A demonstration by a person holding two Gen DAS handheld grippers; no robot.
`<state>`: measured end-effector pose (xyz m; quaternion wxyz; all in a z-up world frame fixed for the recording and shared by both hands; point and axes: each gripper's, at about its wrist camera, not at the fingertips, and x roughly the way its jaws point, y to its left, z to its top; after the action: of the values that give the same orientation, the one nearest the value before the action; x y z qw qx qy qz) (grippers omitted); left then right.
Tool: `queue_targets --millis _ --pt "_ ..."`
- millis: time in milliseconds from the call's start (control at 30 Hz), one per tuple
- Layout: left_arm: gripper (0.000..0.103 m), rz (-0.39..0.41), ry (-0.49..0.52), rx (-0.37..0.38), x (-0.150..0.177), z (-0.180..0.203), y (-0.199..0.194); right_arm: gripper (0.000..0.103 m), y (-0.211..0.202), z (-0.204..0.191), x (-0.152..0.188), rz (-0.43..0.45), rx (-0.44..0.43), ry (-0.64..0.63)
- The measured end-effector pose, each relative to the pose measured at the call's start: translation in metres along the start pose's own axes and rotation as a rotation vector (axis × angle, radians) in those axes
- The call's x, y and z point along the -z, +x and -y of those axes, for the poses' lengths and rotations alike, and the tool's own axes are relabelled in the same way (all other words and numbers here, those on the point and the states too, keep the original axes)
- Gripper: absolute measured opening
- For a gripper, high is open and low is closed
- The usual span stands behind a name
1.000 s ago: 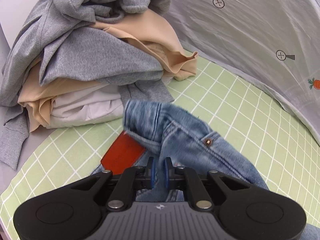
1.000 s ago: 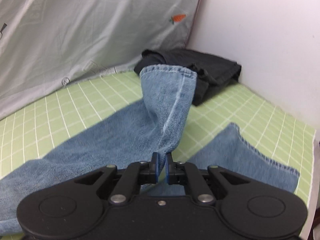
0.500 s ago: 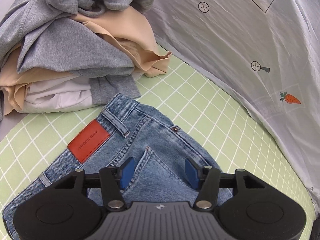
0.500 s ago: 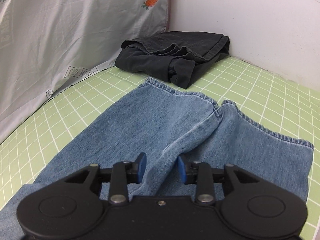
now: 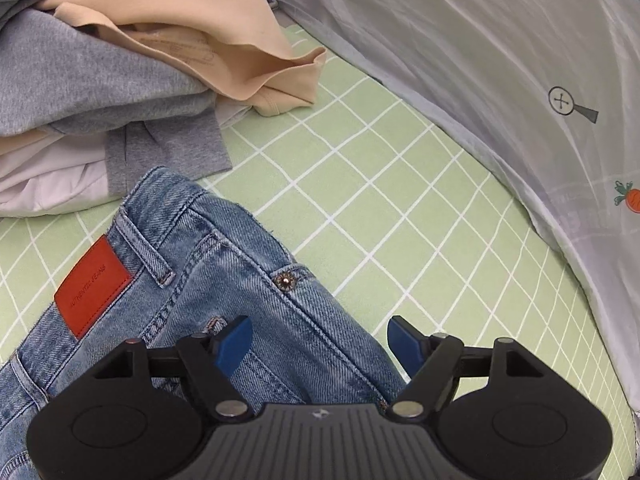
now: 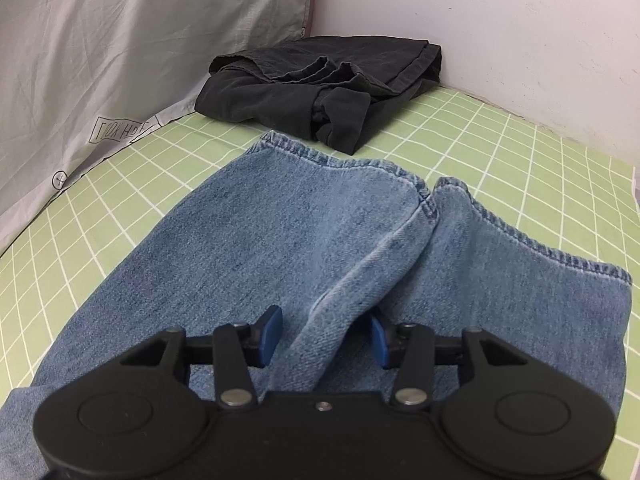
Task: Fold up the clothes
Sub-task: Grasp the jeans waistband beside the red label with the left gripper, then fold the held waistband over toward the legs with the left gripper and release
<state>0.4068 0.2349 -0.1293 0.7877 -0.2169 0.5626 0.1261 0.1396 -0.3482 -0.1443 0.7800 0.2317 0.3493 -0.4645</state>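
Over the jeans [image 5: 248, 280], left gripper [image 5: 320, 344] and right gripper [image 6: 324, 332] both released, jaws just opening, denim lying loose between.

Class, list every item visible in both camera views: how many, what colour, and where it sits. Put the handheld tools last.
jeans: one, blue, flat on the sheet, red patch at the waist
clothes pile: one, grey, beige and white, beside the waistband
dark garment: one, black, in the corner past the leg hems
sheet: one, green checked, underneath
cloth: one, pale grey, carrot print, behind
wall: white
left tool: open, over the waist
right tool: open, over the legs
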Motion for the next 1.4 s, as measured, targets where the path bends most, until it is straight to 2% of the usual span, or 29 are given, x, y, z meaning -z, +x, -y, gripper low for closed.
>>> queue_targets --millis 133,200,300,367,433,533,767,1067,1233,1400 --pt "0.083 -0.019 0.028 -0.027 0.001 0.005 0.009 0.049 0.002 -0.004 0.000 -0.001 0.017 -0.002" --pt "0.081 -0.011 0.034 -0.040 0.003 0.006 0.010 0.050 0.002 -0.005 0.000 -0.001 0.021 0.001" --pt "0.058 0.010 0.027 -0.082 0.006 0.003 0.006 0.051 0.003 -0.006 -0.001 -0.001 0.026 0.010" --pt "0.050 0.018 0.015 -0.060 0.009 -0.003 0.003 0.051 0.002 -0.006 -0.001 -0.002 0.022 0.016" --pt "0.027 0.016 -0.008 -0.011 0.012 -0.010 -0.002 0.051 0.001 -0.006 0.000 -0.003 0.016 0.017" --pt "0.020 0.050 -0.018 0.010 0.021 -0.014 -0.017 0.051 -0.005 -0.008 0.002 0.004 0.005 -0.001" --pt "0.017 0.154 0.003 0.050 0.056 -0.036 -0.073 0.051 -0.026 -0.010 0.010 0.024 -0.054 -0.046" --pt "0.017 0.260 0.090 0.049 0.130 -0.080 -0.130 0.051 -0.056 -0.009 0.037 0.030 -0.125 -0.159" --pt "0.016 0.274 0.100 0.055 0.171 -0.107 -0.141 0.050 -0.071 -0.008 0.051 0.036 -0.160 -0.229" --pt "0.016 0.225 0.046 0.095 0.196 -0.140 -0.135 0.050 -0.088 -0.003 0.071 0.030 -0.189 -0.302"
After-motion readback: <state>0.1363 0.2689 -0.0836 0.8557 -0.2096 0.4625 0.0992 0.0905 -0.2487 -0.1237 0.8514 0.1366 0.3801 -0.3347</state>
